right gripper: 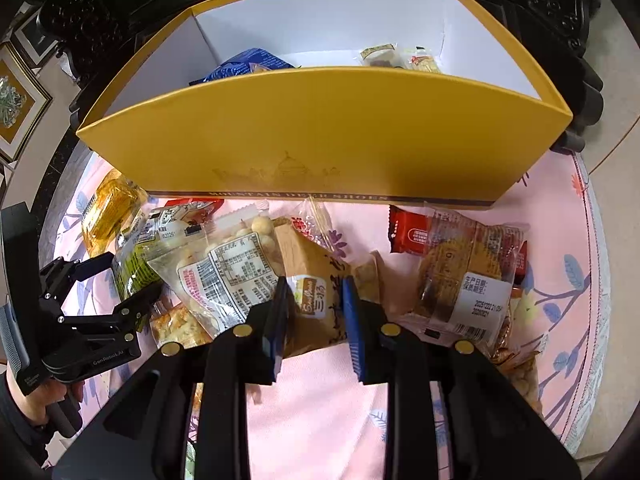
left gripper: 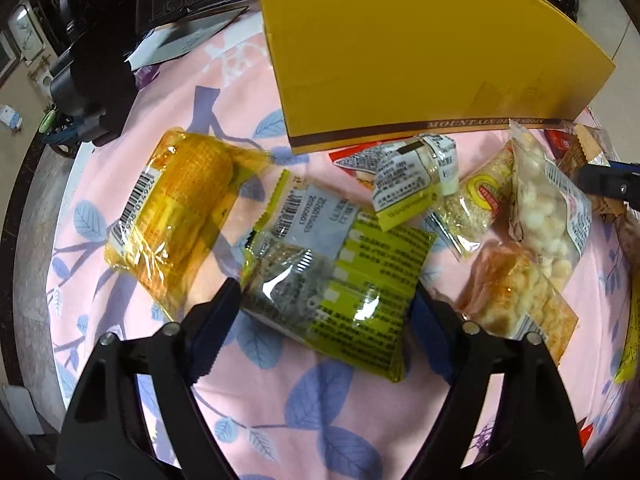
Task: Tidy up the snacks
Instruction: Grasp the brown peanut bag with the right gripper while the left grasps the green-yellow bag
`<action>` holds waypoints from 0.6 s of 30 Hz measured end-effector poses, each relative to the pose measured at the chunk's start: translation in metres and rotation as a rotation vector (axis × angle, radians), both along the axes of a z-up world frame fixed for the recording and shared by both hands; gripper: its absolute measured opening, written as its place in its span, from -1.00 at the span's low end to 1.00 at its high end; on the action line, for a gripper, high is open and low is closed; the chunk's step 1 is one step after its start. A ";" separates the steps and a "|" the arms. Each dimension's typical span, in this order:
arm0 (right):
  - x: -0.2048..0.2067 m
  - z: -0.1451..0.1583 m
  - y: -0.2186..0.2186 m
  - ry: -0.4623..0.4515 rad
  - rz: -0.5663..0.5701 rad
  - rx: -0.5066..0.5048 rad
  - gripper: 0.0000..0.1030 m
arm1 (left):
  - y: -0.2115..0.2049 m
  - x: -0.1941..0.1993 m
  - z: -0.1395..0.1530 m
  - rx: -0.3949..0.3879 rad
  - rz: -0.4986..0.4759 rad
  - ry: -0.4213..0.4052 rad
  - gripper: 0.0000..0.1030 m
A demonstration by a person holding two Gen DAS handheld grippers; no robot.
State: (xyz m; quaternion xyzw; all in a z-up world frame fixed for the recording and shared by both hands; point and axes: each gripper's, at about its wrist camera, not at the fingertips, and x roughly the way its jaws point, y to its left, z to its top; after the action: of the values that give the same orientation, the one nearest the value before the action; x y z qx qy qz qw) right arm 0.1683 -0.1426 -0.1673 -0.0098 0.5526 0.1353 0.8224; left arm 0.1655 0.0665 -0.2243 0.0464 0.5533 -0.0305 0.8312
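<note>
A yellow cardboard box [right gripper: 320,140] stands at the back of the pink cloth; it holds a blue bag [right gripper: 244,65] and small packets [right gripper: 400,58]. Loose snack packets lie in front of it. My left gripper [left gripper: 326,300] is open with its jaws on either side of a green-and-clear packet [left gripper: 340,280]; it also shows in the right wrist view [right gripper: 124,276]. My right gripper [right gripper: 316,304] is shut on a brown paper snack packet [right gripper: 312,272]. A yellow corn-like packet [left gripper: 172,224] lies left of the green one.
Packets of white puffed balls [left gripper: 544,216], orange crackers [left gripper: 516,300], a red wafer [right gripper: 416,236] and a brown cake pack [right gripper: 464,272] crowd the cloth before the box. A dark device [left gripper: 88,92] sits far left. The table edge curves at right [right gripper: 592,280].
</note>
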 end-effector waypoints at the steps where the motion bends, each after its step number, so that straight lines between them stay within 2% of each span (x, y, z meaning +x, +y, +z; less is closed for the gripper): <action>1: 0.000 0.000 -0.001 -0.003 -0.002 0.001 -0.49 | -0.001 0.000 0.001 0.000 0.002 0.002 0.55; 8: -0.003 0.008 -0.010 -0.026 -0.020 0.022 -0.57 | -0.008 -0.017 0.010 -0.030 0.026 0.001 0.51; 18: -0.011 0.014 -0.012 -0.031 -0.014 0.052 -0.60 | -0.012 -0.041 0.041 -0.069 0.030 -0.046 0.50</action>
State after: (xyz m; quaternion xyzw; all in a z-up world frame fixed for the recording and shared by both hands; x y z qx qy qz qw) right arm 0.1577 -0.1550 -0.1536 0.0132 0.5361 0.1436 0.8318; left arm 0.1246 0.0542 -0.1837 0.0101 0.5332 -0.0358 0.8452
